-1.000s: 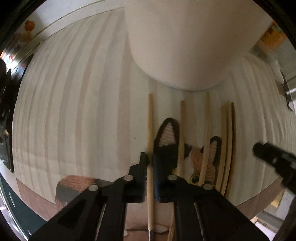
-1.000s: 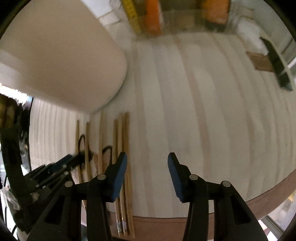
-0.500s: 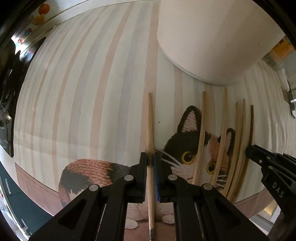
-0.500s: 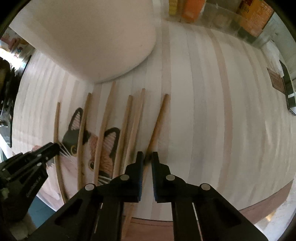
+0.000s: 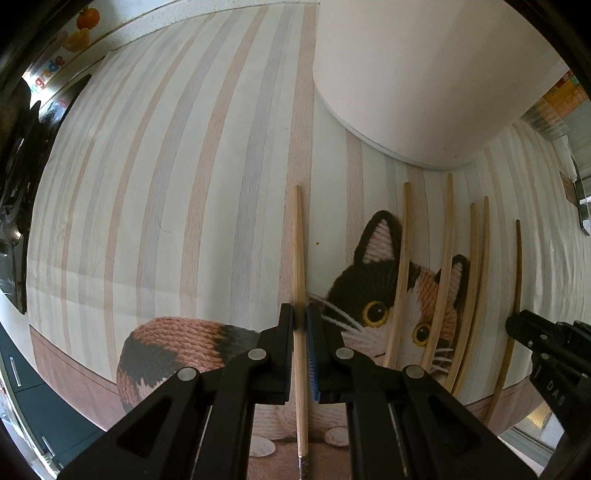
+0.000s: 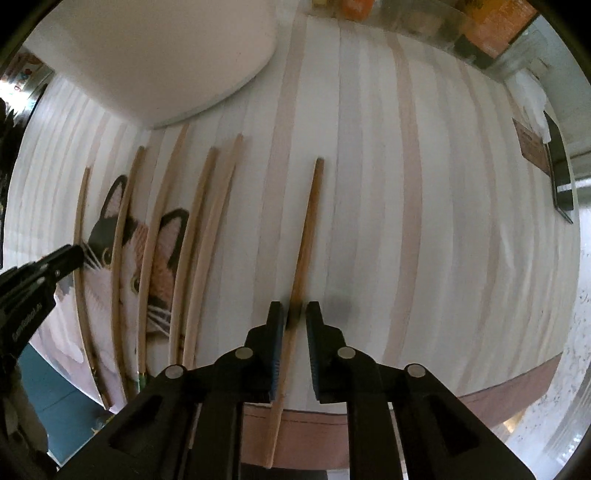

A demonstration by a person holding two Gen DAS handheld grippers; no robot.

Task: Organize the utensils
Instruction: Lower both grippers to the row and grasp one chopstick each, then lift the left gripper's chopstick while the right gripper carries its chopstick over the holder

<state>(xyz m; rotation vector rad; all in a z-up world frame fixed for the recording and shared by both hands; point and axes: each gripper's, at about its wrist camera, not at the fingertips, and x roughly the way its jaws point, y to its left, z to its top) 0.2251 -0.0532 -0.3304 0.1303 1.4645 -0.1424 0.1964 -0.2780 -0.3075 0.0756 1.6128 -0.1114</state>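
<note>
Several wooden chopsticks lie side by side on a striped mat with a cat picture (image 5: 373, 306). My left gripper (image 5: 300, 314) is shut on the leftmost chopstick (image 5: 297, 236), held above the mat. My right gripper (image 6: 294, 312) is shut on a darker chopstick (image 6: 309, 221), drawn away to the right of the row. The other chopsticks (image 6: 199, 236) remain on the mat between the two grippers; they also show in the left wrist view (image 5: 443, 277). The right gripper shows in the left wrist view (image 5: 517, 325), and the left gripper in the right wrist view (image 6: 74, 254).
A large white cylindrical container (image 5: 424, 74) stands just behind the chopsticks; it also shows in the right wrist view (image 6: 147, 55). The mat's front edge (image 6: 406, 424) is near. Boxes and clutter (image 6: 491, 26) line the far side of the counter.
Both grippers closed on a chopstick each and rose from the mat. The right one has carried its chopstick rightward, away from the row. The left one keeps its hold on the leftmost stick.
</note>
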